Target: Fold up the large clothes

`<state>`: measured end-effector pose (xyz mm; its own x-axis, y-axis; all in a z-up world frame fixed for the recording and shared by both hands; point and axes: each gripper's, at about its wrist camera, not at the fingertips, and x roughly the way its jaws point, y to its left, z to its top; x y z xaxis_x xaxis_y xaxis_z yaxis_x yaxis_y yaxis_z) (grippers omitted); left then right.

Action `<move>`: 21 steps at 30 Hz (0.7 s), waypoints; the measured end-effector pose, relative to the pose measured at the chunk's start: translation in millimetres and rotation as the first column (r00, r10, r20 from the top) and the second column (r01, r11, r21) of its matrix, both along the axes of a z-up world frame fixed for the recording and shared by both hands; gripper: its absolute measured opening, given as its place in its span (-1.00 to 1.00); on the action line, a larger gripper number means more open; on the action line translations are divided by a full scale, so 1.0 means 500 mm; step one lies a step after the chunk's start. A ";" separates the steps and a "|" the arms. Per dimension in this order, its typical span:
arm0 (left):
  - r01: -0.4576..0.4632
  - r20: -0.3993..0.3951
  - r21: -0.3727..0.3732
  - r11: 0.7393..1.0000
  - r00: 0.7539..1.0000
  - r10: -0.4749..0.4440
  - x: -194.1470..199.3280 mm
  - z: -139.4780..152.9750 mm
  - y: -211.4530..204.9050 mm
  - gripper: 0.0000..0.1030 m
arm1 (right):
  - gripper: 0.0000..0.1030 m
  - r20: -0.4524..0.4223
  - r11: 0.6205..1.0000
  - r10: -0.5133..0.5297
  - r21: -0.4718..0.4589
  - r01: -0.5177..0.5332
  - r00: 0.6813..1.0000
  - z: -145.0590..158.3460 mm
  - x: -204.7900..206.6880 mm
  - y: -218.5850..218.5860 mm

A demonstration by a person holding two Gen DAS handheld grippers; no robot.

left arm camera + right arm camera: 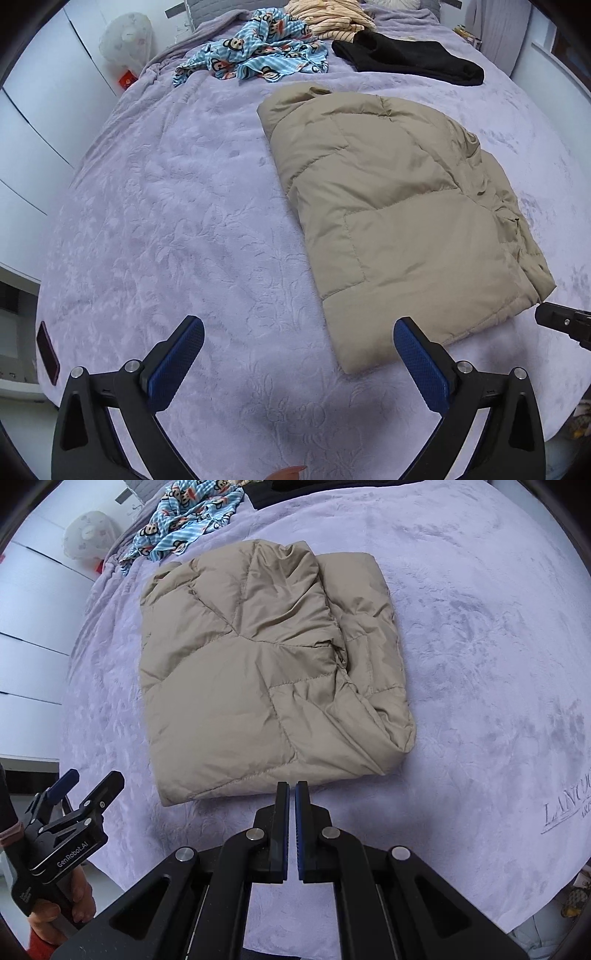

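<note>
A beige quilted puffer jacket point(402, 214) lies folded into a rough rectangle on the lilac bed cover; it also shows in the right wrist view point(266, 686). My left gripper point(299, 332) is open and empty, held above the cover just left of the jacket's near corner; it also shows at the left edge of the right wrist view point(90, 779). My right gripper point(292, 788) is shut and empty, its tips just short of the jacket's near edge. Its tip shows at the right edge of the left wrist view point(565, 323).
A blue monkey-print garment point(258, 55), a striped cream garment point(332, 16) and a folded black garment point(406, 59) lie at the far end of the bed. A dark phone point(48, 352) lies at the bed's left edge. White cabinets point(29, 122) stand left.
</note>
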<state>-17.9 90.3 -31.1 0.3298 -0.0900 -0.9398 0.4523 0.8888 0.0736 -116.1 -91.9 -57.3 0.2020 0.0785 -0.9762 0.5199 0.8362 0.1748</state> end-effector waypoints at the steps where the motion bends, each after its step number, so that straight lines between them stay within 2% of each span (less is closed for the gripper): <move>1: -0.006 -0.007 -0.015 1.000 1.000 0.006 0.001 0.005 0.003 1.00 | -0.93 0.000 1.000 0.004 -0.002 -0.004 1.000 0.005 0.000 0.005; 4: -0.027 -0.017 -0.028 0.999 1.000 0.026 -0.005 0.021 0.008 1.00 | -0.89 0.012 0.999 0.031 -0.027 -0.031 0.999 0.027 0.007 0.021; 6: -0.043 -0.013 -0.026 0.999 0.999 0.043 -0.011 0.032 0.006 1.00 | -0.40 0.016 0.998 0.050 -0.047 -0.049 0.999 0.040 0.012 0.027; 7: -0.049 -0.011 -0.034 0.998 0.999 0.049 -0.016 0.038 0.003 1.00 | 0.27 0.022 0.996 0.063 -0.066 -0.061 0.998 0.050 0.015 0.028; 8: -0.052 -0.020 -0.051 0.997 0.999 0.051 -0.021 0.044 0.002 1.00 | 0.56 0.033 0.994 0.074 -0.084 -0.071 0.997 0.060 0.016 0.029; 11: -0.073 -0.025 -0.069 0.995 0.997 0.071 -0.038 0.067 -0.005 1.00 | 0.56 0.065 0.981 0.131 -0.150 -0.120 0.989 0.098 0.017 0.037; 16: -0.109 0.030 -0.082 0.991 0.993 0.111 -0.078 0.128 -0.016 1.00 | 0.64 0.079 0.966 0.188 -0.195 -0.170 0.979 0.141 0.009 0.041; 21: -0.139 0.050 -0.114 0.984 0.988 0.145 -0.104 0.179 -0.019 1.00 | 0.68 0.140 0.967 0.181 -0.204 -0.150 0.973 0.188 -0.014 0.035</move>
